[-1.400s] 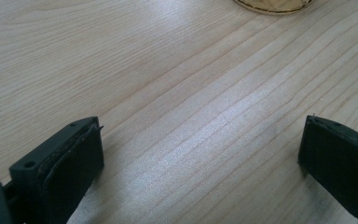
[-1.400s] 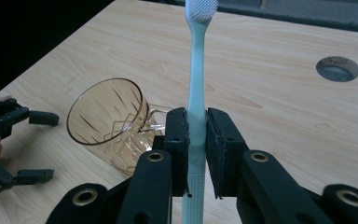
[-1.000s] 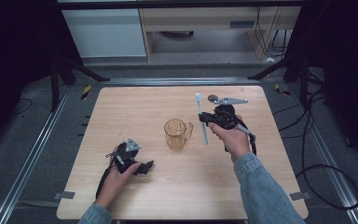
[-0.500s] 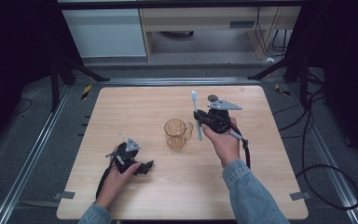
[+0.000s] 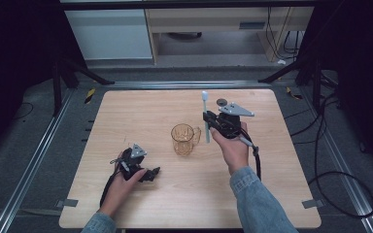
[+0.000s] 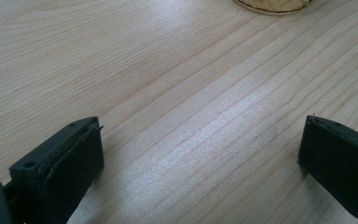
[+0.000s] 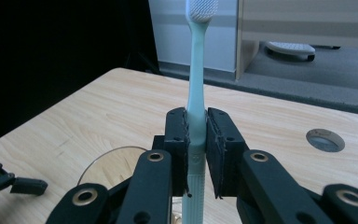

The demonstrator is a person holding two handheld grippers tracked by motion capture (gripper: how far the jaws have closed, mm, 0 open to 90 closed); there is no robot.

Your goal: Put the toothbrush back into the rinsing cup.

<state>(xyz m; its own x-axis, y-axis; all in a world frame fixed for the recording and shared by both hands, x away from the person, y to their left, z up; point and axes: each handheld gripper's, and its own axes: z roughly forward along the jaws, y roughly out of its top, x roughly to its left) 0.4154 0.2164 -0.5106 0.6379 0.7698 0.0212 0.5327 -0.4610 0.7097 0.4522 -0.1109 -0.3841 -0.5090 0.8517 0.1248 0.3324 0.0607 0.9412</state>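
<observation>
Our right claw [image 7: 196,154] is clamped on the pale mint plastic toothbrush [image 7: 196,88] at the lower handle, long axis upright, bristle head on top. The clear amber glass mug [image 5: 183,139] stands on the light wooden table [image 5: 141,111] just beside it, toward our left hand, rim up. We'd judge the next move is to shift over the mug, then go down. Left claw [image 6: 200,163] rests low on the table, jaws apart and holding nothing, well apart from the mug.
</observation>
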